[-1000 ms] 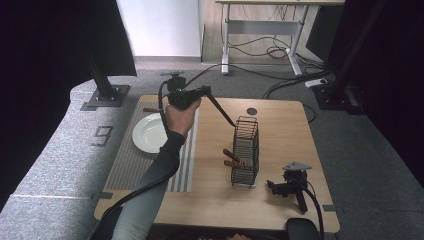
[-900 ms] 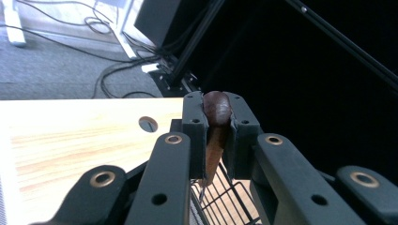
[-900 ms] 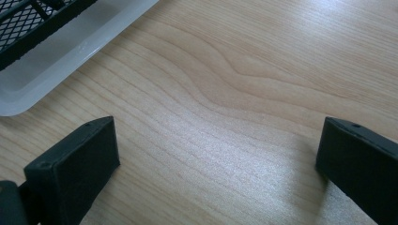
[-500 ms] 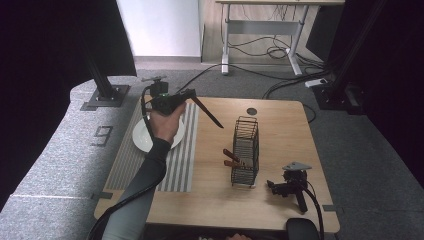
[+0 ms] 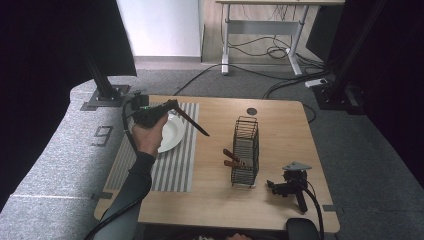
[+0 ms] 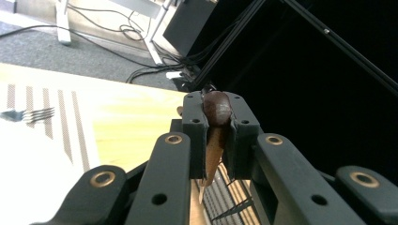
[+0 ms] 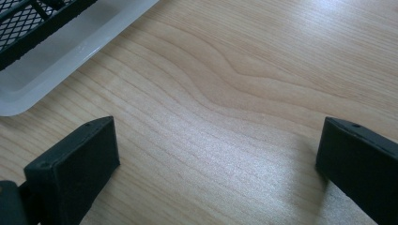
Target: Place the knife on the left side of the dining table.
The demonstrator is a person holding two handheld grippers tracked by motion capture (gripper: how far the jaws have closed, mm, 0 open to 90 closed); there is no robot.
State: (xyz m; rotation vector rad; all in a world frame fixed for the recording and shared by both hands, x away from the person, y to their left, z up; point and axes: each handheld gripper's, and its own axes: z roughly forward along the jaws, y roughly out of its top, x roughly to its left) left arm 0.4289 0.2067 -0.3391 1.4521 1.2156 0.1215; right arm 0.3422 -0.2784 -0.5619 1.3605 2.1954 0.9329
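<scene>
The left gripper (image 5: 169, 106) is held above the far left part of the wooden table (image 5: 280, 205), over the white plate (image 5: 172, 135) that lies on the striped placemat (image 5: 172, 170), and its jaws are pressed together on a knife with a brown wooden handle (image 6: 213, 136). In the left gripper view the rounded end of the handle sits between the two black pads (image 6: 195, 136), and the thin blade runs away toward the table below. In the high view the knife (image 5: 192, 122) points out from the gripper toward the black wire cutlery basket (image 5: 246, 150), and it is in the air, well apart from the basket and touching nothing else. Two more brown handles (image 5: 231, 159) stick out of the basket on its near left side. A fork (image 6: 28, 114) lies already on the placemat beside the plate. The right gripper (image 5: 289, 186) rests on the table near the basket with its jaws spread wide and nothing between them. The step in hand seems to be the laying of the table: the knife is out of the basket and is carried to the place setting. The next move probably asks to lower the knife flat onto the placemat beside the plate, on a free side away from the fork, and only then to let the jaws go apart
</scene>
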